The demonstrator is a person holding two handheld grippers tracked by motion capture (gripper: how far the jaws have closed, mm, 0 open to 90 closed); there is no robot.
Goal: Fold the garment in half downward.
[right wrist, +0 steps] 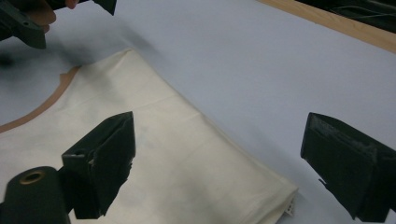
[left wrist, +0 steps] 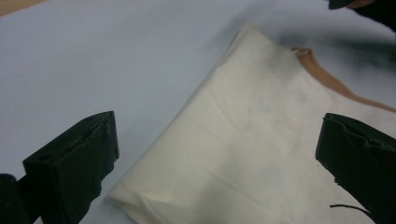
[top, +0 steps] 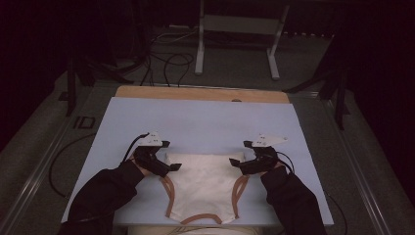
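Left gripper (top: 172, 167) jaws spread wide over garment's (top: 203, 188) left folded corner, right gripper (top: 234, 162) likewise gaping at right corner, cream garment flat on blue mat (top: 205, 122) near front edge.

Here's the table (top: 205, 94), wooden edge showing along the far side, topped by a pale blue mat (top: 195, 122) that covers nearly all of it. Flat on that mat, toward the near edge, lies a folded cream garment (top: 204, 183) with tan trim, its far corners squared off.
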